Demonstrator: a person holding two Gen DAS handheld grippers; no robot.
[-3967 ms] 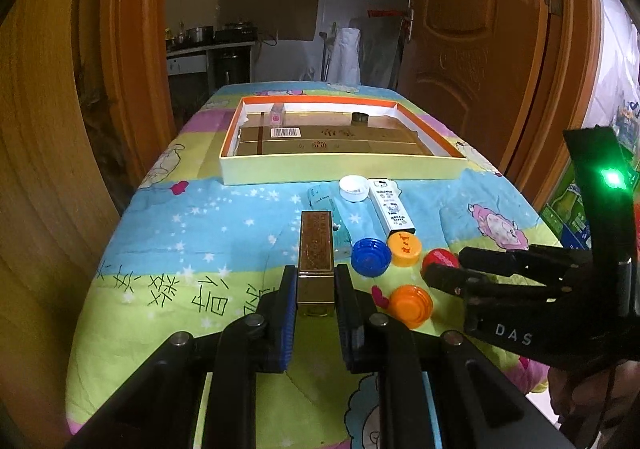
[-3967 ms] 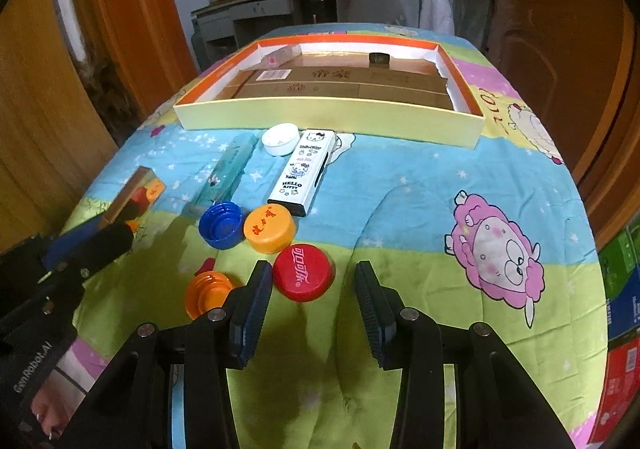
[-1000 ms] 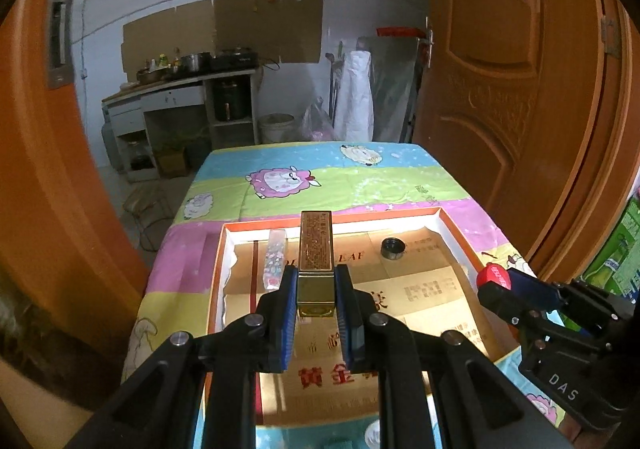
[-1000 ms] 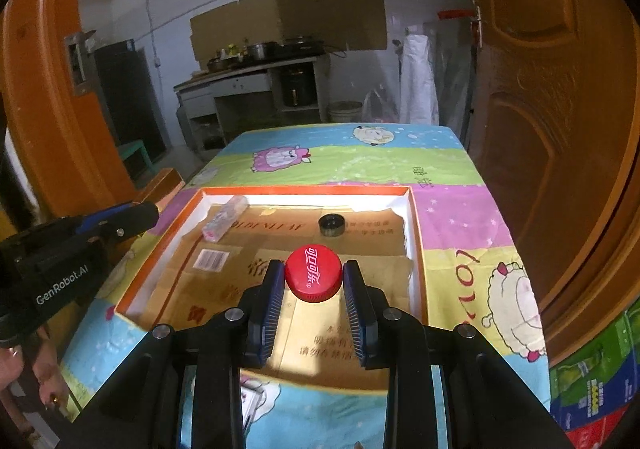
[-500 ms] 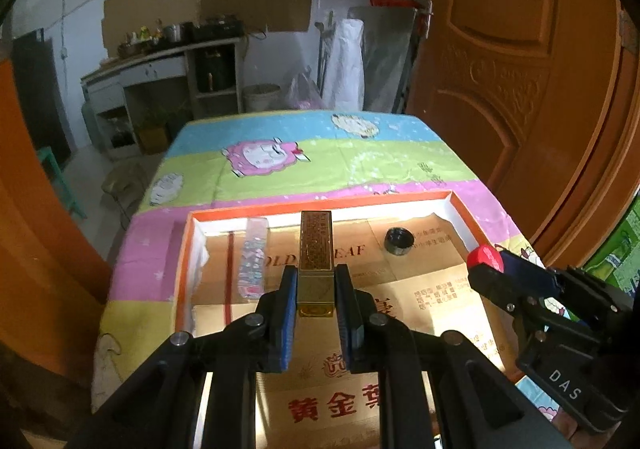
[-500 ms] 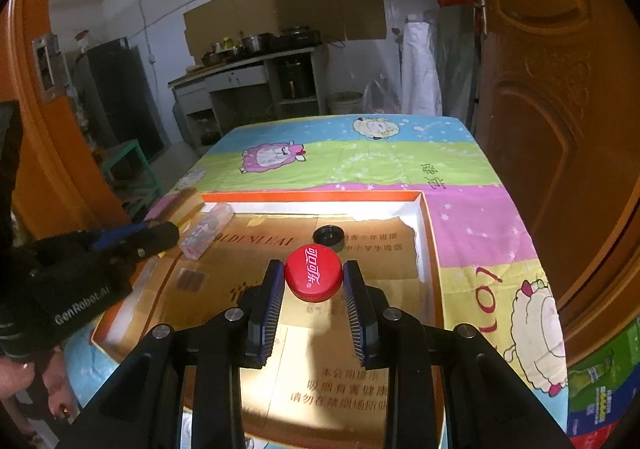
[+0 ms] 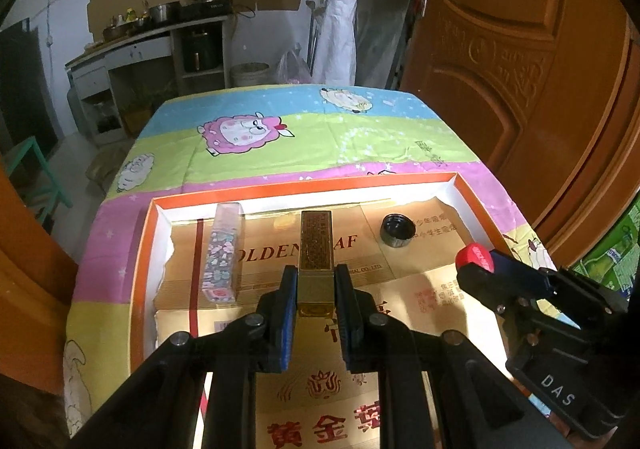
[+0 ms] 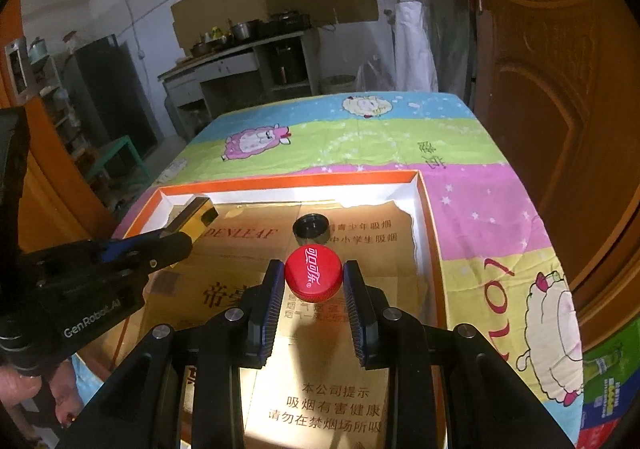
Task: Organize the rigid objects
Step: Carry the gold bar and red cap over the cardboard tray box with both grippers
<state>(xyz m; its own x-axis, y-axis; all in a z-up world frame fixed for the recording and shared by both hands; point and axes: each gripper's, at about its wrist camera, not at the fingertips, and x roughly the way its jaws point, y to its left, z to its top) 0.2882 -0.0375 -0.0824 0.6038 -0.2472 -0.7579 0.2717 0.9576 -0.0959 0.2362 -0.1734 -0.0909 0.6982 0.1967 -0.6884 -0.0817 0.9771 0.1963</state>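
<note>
Left gripper [image 7: 316, 289] clamped on near end of gold embossed box [image 7: 316, 249]; blue pads pressed flat against both long sides, box projecting forward, far end up. Held above cardboard liner [image 7: 400, 289] of orange-rimmed tray [image 7: 304, 185], not resting on it as far as could be told. Same box seen from right wrist view at far left of tray [image 8: 196, 215], pinched in left gripper [image 8: 176, 241].

Right gripper [image 8: 314, 281] closed on red Coca-Cola bottle cap [image 8: 314, 276], pads against rim on either side, printed top facing camera. Cap held over right half of tray liner, just near of black cap [image 8: 311, 229]. Seen from left wrist view, red cap [image 7: 474, 255] at tip of right gripper [image 7: 478, 263], right of box.

Inside tray: black cap [image 7: 397, 231] lying on liner toward far right corner, open side up; floral-patterned long box [image 7: 224, 249] lying lengthwise along left side, left of gold box, apart from it. Liner printed with gold lettering and Chinese characters.

Tray sat on sheep-print tablecloth [image 7: 300, 129] in blue, green, pink and yellow bands. Person's fingers [image 8: 24, 389] visible at lower left under left gripper body. Orange wooden door [image 7: 520, 69] to right; kitchen counter with pots [image 8: 240, 37] against far wall.
</note>
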